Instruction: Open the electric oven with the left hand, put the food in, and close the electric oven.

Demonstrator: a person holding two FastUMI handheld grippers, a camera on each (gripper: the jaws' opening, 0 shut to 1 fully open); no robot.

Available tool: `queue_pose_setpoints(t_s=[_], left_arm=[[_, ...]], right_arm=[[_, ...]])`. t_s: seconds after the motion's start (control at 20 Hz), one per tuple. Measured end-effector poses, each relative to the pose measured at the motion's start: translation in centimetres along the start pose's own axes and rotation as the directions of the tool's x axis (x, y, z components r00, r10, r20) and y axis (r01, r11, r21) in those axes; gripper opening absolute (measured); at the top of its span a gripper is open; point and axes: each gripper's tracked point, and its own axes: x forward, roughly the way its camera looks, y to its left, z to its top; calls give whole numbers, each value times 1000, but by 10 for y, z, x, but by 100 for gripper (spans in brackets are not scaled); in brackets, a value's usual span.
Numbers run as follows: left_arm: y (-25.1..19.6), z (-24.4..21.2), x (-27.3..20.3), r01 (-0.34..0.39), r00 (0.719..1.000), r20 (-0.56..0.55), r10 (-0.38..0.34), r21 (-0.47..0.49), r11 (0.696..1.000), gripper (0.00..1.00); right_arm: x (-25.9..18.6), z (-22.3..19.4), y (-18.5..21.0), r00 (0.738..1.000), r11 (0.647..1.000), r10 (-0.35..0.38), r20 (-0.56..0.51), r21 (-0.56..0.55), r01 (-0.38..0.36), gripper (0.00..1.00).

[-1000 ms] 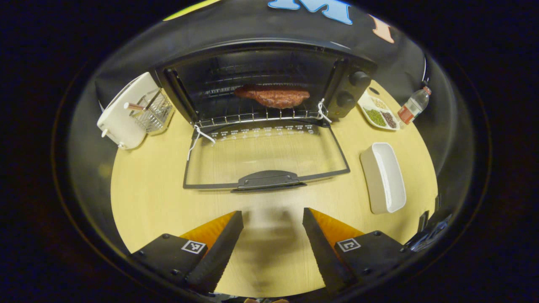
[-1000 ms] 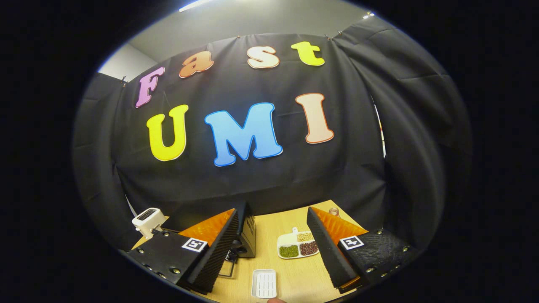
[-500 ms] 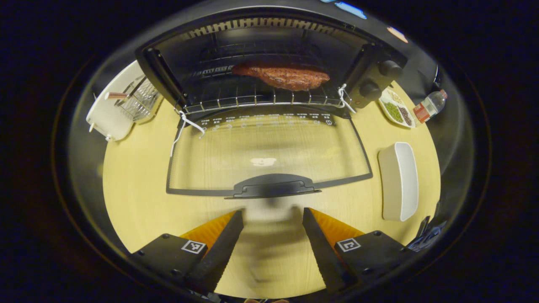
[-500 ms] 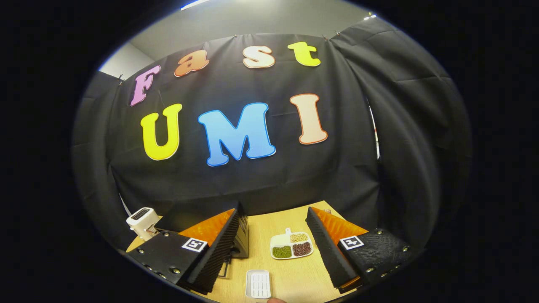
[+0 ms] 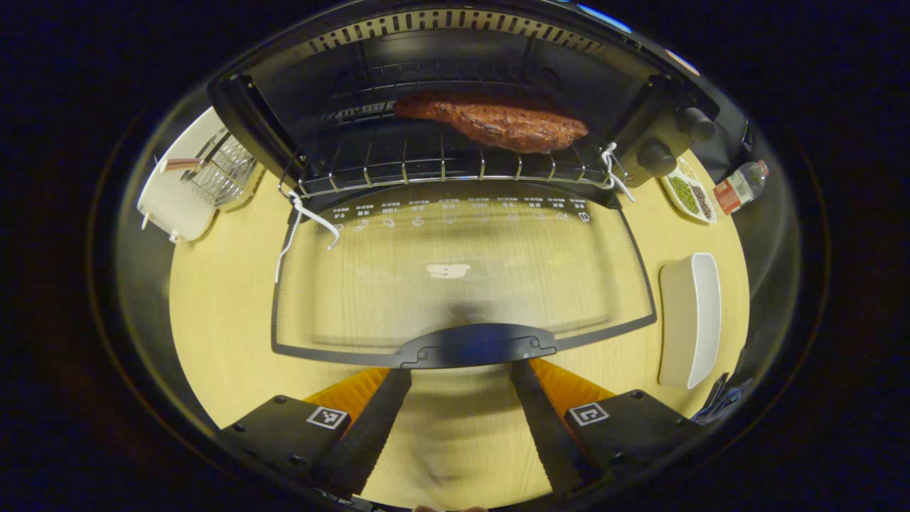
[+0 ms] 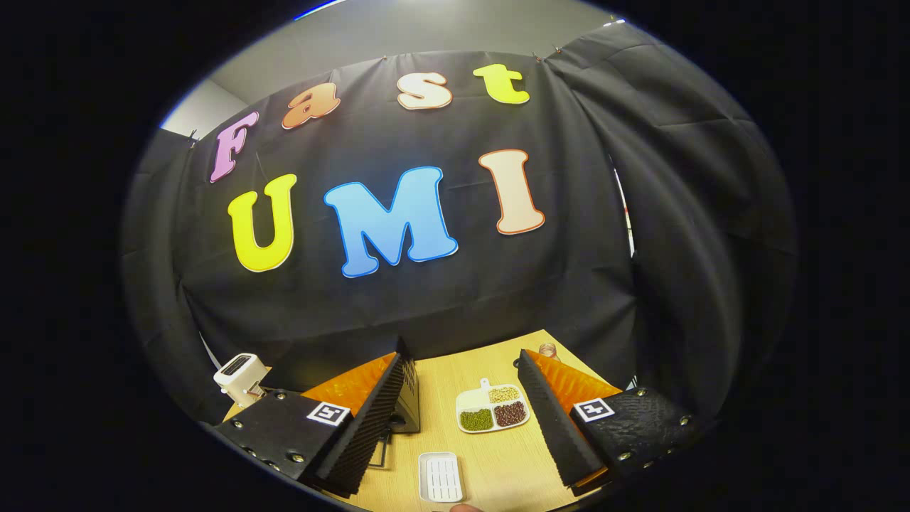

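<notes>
- Lying pale and wood-grained under everything, the bench [image 5: 227, 313], backed by the booth's black cloth wall [image 6: 441, 299].
- Standing at the bench's far edge, the electric oven [image 5: 455, 64], its glass door [image 5: 462, 277] dropped flat toward the near edge and the handle [image 5: 478, 345] pointing at the camera.
- Resting on the wire rack [image 5: 441, 167] inside the oven, the food [image 5: 498, 122], a brown slab sitting toward the rack's right end.
- Hovering with fingers spread wide, the left gripper [image 5: 461, 375], fingertips just at the door handle's near edge; contact impossible to tell.
- Hanging raised above the bench's right part with jaws wide and gripping nothing, the right gripper [image 6: 466, 363].
- Sitting near the right edge, a white rectangular dish [image 5: 689, 320], interior not visible from the left gripper view.
- Holding green, dark and pale grains in separate compartments near the far right corner, a divided white plate [image 6: 493, 409].
- Standing just beyond the plate, a small bottle [image 5: 739, 188].
- Sitting at the far left corner, a white toaster [image 5: 170, 206] with a wire basket [image 5: 224, 174] just beside it.
</notes>
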Motion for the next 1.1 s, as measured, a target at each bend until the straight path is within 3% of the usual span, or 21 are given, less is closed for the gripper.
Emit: queue_pose_setpoints(t_s=[0.25, 0.3, 0.35, 0.8, 1.1], left_arm=[[0, 1, -2, -1, 1000, 3, 1, -3, 1000, 99], [0, 2, -5, -1, 1000, 8, 1, -7, 1000, 94], [-1, 2, -8, -2, 1000, 18, 2, -5, 1000, 99], [-2, 16, -64, 30, 986, 165, -32, 13, 999, 96], [-3, 32, -83, 14, 970, 240, -26, 49, 999, 97]], right_arm=[[-2, -2, 3, 1000, 1000, 7, -6, -2, -7, 98], [-2, -2, 5, 1000, 1000, 9, -7, -5, -9, 99], [-3, -2, 6, 1000, 1000, 11, -6, -8, -11, 99], [0, -3, 26, 999, 999, 46, -9, 10, -46, 98], [-2, -4, 29, 998, 998, 57, 1, 4, -57, 98]])
